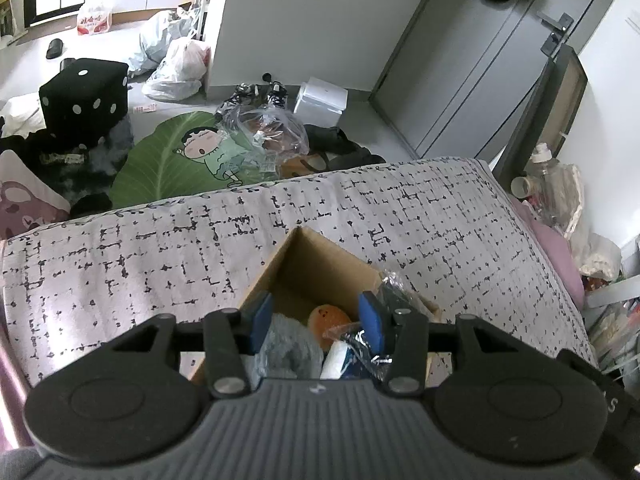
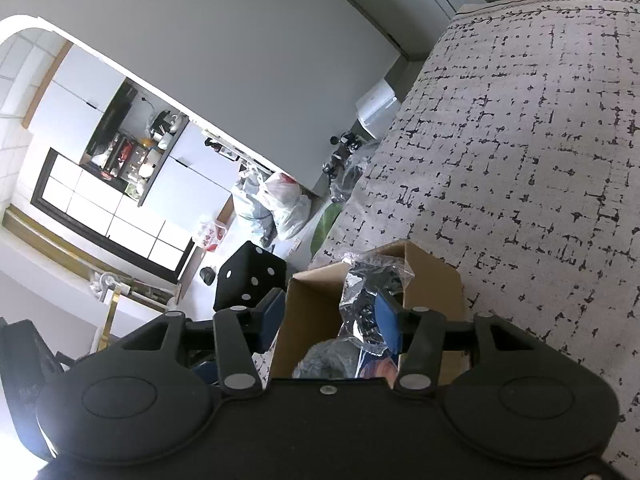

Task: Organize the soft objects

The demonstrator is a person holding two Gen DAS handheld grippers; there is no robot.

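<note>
Left gripper (image 1: 316,322): jaws spread, blue pads apart and pinching nothing, poised over the open cardboard box (image 1: 320,256). Between and below the pads lie a grey fuzzy soft item (image 1: 290,350), an orange plush piece (image 1: 330,320) and a crinkled plastic-wrapped packet (image 1: 360,344) — all inside the box, none gripped. Right gripper (image 2: 332,322): jaws likewise spread; one pad sits beside the clear wrapping (image 2: 368,292) that rises above the box rim, the other hangs outside the box wall, and whether the near pad touches the film cannot be told. The box rests on a grey patterned cover (image 1: 160,248), apparently a bed or sofa. Handling, as a judgement: the contents look light and compressible, so they would yield under the pads and should be taken across their bulk; the film looks slippery and prone to crumple — better to pinch the packet through its filled middle than by a loose edge.
</note>
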